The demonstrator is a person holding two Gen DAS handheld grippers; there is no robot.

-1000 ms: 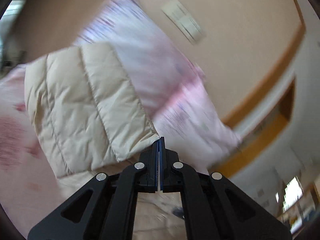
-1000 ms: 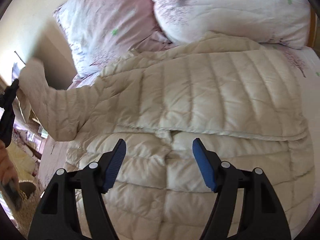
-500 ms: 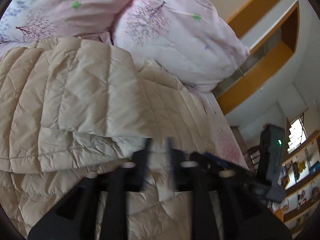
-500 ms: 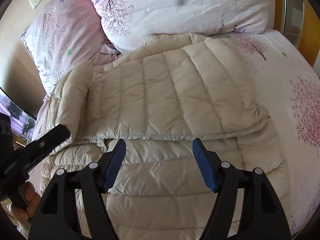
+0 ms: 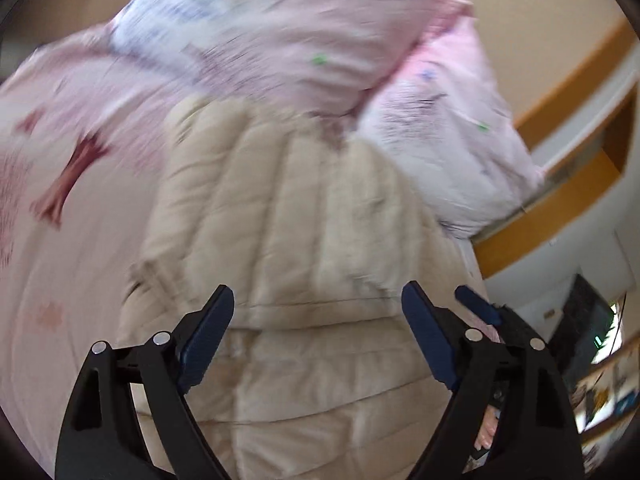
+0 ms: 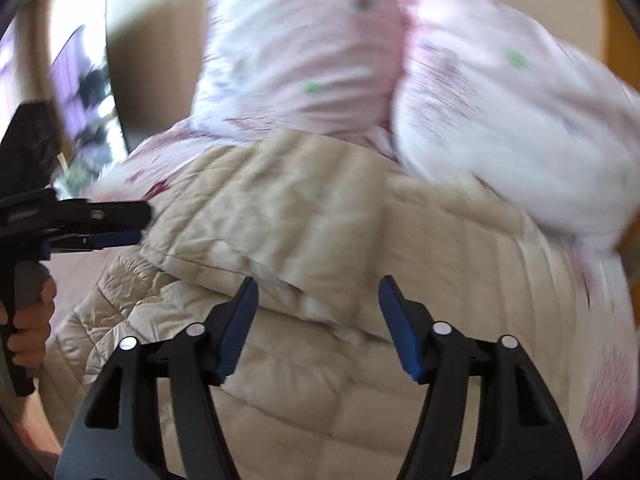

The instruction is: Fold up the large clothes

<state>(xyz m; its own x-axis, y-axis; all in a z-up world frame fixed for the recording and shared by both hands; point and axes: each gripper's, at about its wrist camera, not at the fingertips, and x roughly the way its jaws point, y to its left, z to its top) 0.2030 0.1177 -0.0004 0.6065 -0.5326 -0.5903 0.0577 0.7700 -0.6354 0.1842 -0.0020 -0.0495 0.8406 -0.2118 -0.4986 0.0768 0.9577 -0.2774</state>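
Observation:
A cream quilted down jacket (image 5: 288,216) lies on the bed with its sleeves folded across its body; it also shows in the right wrist view (image 6: 320,240). My left gripper (image 5: 318,320) is open and empty, hovering above the jacket's lower half. My right gripper (image 6: 318,312) is open and empty above the folded sleeve's edge. In the right wrist view the left gripper (image 6: 100,224) shows from the side at the jacket's left edge. Both views are motion-blurred.
Two pink-and-white floral pillows (image 5: 304,40) (image 6: 500,120) rest against the beige wall behind the jacket. The pink floral bedsheet (image 5: 60,200) surrounds it. A wooden ledge (image 5: 560,200) and shelves are to the right, a dark screen (image 6: 80,80) to the left.
My left gripper carried the jacket sleeve across the body, let it go and now stands open. Both grippers have pulled back and swung, blurring the views.

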